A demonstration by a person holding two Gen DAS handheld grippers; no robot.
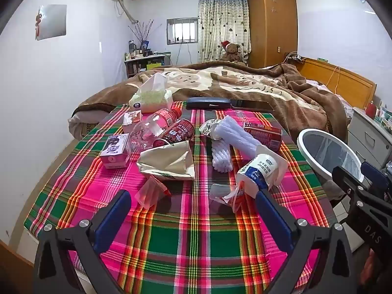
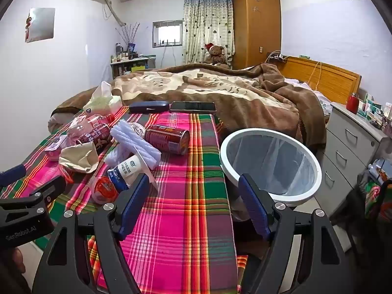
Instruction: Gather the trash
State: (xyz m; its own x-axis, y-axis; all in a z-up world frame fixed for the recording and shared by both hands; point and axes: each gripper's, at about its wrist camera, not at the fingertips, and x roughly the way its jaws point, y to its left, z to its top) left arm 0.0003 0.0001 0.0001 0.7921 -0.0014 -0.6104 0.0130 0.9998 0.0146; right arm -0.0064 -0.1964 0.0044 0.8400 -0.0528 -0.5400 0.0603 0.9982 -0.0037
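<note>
Trash lies on a plaid cloth [image 1: 196,232]: a white and blue cup [image 1: 258,171], a crumpled beige paper bag [image 1: 169,161], two red cans [image 1: 263,134] [image 1: 175,133], white foam rolls [image 1: 235,137], a clear bottle [image 1: 152,125], small cartons [image 1: 115,150] and plastic wrappers [image 1: 152,191]. A white-rimmed bin [image 2: 270,163] with a clear liner stands right of the cloth. My left gripper [image 1: 193,196] is open and empty, just short of the wrappers. My right gripper [image 2: 194,181] is open and empty, between the cup [image 2: 127,169] and the bin.
A tissue pack [image 1: 152,95], a dark case [image 1: 208,103] and a phone [image 1: 252,105] lie at the cloth's far edge. A brown blanket [image 1: 245,83] covers the bed behind. A grey drawer unit [image 2: 352,142] stands right of the bin.
</note>
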